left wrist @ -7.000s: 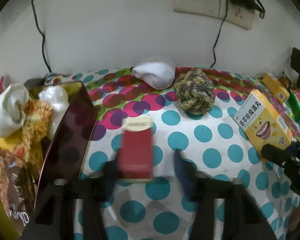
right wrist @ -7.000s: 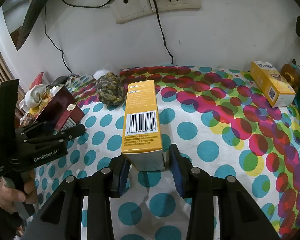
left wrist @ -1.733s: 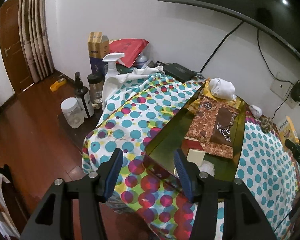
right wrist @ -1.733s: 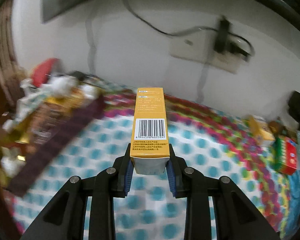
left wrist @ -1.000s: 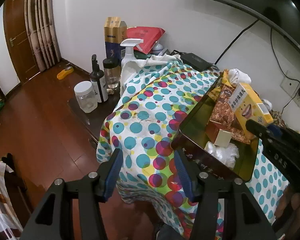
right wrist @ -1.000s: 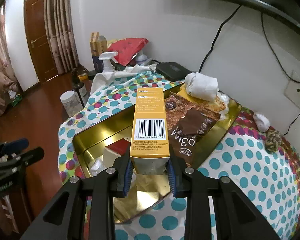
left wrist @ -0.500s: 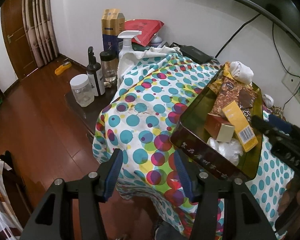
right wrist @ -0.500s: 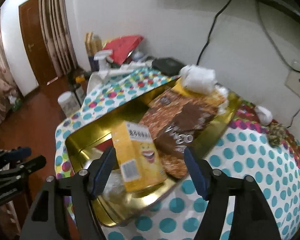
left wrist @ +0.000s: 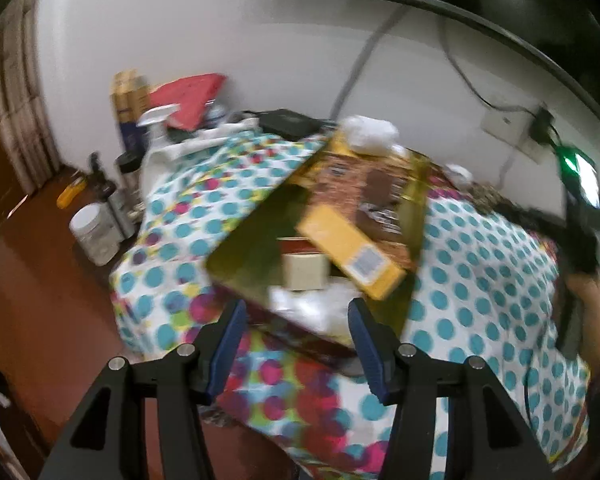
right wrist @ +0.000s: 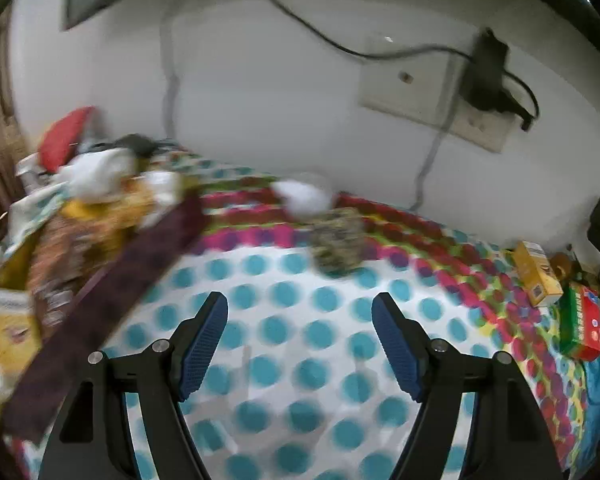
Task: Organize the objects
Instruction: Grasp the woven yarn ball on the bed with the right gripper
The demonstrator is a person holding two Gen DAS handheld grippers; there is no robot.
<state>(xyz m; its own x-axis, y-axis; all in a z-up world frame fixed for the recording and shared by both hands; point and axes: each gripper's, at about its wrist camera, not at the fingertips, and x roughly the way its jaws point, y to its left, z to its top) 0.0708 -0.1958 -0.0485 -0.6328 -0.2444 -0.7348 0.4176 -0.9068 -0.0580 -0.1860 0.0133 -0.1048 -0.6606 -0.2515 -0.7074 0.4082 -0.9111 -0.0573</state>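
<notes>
Left wrist view: yellow box (left wrist: 350, 256) seemingly in tin (left wrist: 244, 248); left gripper (left wrist: 296, 338), right gripper (right wrist: 300, 340) both agape, empty.

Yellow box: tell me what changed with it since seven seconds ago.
The right tongs picked the yellow box up off the table, carried it left to the tin and let go; it now lies inside, and they have swung back over the table, open. The left tongs also dropped their red box there. The rope ball stayed put.
</notes>
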